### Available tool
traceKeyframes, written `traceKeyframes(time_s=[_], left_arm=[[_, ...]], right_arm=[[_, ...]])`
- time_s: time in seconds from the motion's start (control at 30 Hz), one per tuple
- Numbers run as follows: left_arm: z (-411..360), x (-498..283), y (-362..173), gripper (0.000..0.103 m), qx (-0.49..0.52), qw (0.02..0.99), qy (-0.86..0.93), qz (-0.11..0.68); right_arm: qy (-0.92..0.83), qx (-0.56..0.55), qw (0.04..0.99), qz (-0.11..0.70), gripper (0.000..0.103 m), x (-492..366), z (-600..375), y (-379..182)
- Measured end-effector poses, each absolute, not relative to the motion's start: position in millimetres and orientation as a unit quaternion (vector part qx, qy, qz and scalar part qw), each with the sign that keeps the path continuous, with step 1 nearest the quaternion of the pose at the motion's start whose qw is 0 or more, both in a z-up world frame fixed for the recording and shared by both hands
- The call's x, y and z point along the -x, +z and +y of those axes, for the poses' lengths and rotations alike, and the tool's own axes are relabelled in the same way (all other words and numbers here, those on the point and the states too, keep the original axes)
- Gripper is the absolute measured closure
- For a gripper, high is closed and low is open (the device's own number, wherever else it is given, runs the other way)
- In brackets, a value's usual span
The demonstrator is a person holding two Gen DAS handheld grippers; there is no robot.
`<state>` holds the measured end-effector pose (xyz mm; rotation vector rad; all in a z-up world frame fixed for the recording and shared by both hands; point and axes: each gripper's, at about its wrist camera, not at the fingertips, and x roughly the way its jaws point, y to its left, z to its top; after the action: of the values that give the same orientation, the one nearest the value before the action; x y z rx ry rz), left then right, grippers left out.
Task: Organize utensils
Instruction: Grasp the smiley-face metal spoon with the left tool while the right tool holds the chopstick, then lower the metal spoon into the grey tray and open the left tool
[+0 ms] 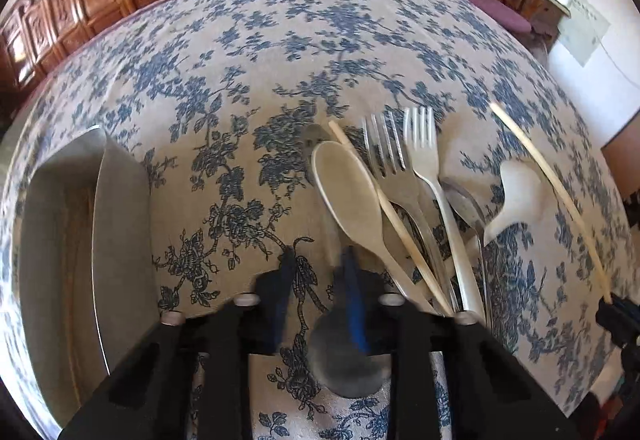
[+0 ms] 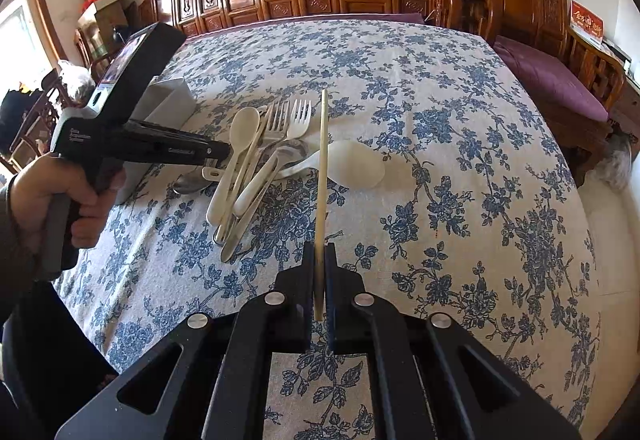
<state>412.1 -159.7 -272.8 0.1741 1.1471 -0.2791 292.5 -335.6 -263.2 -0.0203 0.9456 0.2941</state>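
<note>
Right wrist: right claw (image 2: 319, 260) clamps chopstick (image 2: 322, 168); left claw (image 1: 316, 280) closed beside metal spoon (image 1: 348, 364).

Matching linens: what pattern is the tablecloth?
Blue flowers on off-white tablecloth; clearest in the right wrist view.

A loose heap of utensils lies on the flowered surface (image 2: 440, 120): a cream spoon (image 2: 236, 156), a metal fork (image 2: 276, 120) and a white plastic fork (image 2: 300, 116) with tines pointing away, a bare chopstick (image 1: 384, 208) slanting across them, and a metal spoon (image 1: 348, 356) nearest the grey tray (image 1: 120, 240). A white scoop-shaped spoon (image 2: 356, 164) lies just beside the heap. A second chopstick (image 2: 322, 180) stands tilted off the cloth.
</note>
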Motion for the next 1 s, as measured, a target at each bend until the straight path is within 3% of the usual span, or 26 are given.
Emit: traceKeyframes(time_s=[0.13,1.0], left_arm=[[-164.3,-397.4,-272.5,0.098,-0.122,0.824,-0.128,0.538],[-71.6,-338.8,-185.4,0.098,-0.077,0.868,-0.119,0.477]], right_arm=[[0.140,0.017,0.878,0.457,0.097,-291.1,-335.6,-266.6],[0.184,0.040,0.882,0.431,0.097,-287.8,-284.1,-237.0]])
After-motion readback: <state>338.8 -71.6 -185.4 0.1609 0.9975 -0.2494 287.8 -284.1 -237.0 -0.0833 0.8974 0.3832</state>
